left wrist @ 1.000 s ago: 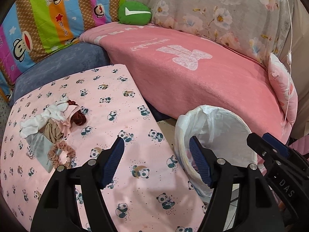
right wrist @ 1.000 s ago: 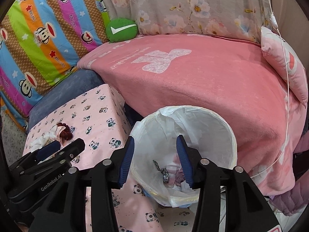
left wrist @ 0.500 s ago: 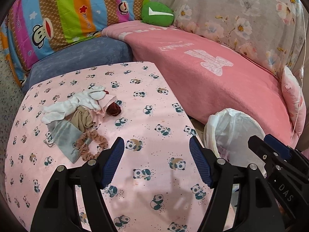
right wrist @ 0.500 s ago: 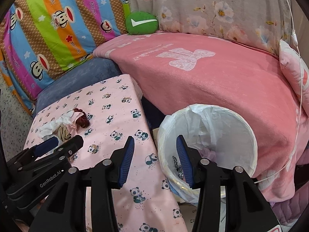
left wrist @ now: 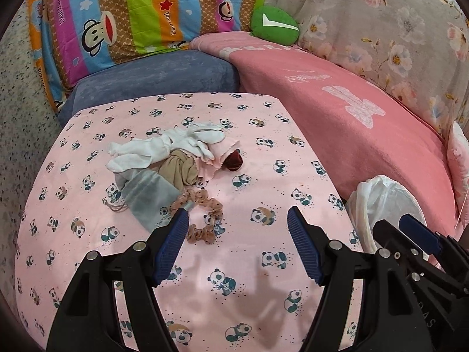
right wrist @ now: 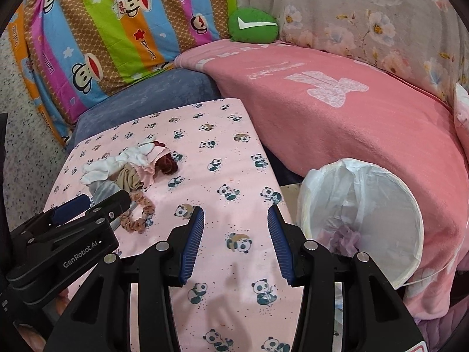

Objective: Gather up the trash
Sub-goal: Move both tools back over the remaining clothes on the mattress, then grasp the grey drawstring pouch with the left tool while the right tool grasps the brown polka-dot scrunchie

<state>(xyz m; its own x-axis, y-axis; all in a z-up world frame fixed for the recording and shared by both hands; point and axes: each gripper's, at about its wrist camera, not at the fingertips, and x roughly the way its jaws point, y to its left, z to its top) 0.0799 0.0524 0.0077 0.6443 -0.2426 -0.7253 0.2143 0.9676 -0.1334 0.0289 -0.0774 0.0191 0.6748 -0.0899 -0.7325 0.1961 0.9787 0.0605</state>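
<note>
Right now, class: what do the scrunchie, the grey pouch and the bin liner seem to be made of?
Scrunchie: gathered, spotted fabric, matte, ruffled folds.
Grey pouch: likely soft velvety cloth, faint sheen, drawstring.
Bin liner: thin white plastic film, translucent, crinkled, glossy.

Cloth scrunchie (left wrist: 205, 217) beside thin, crinkled plastic bin liner (right wrist: 360, 193).

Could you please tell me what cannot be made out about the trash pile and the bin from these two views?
- Trash bin contents: in the right wrist view only a pale purple crumple shows; the liner wall hides the rest.
- The bin in the left wrist view: its lower part is covered by the right gripper.
- Grey pouch in the right wrist view: mostly hidden behind the left gripper.
- Pouch print: too small to read.
</note>
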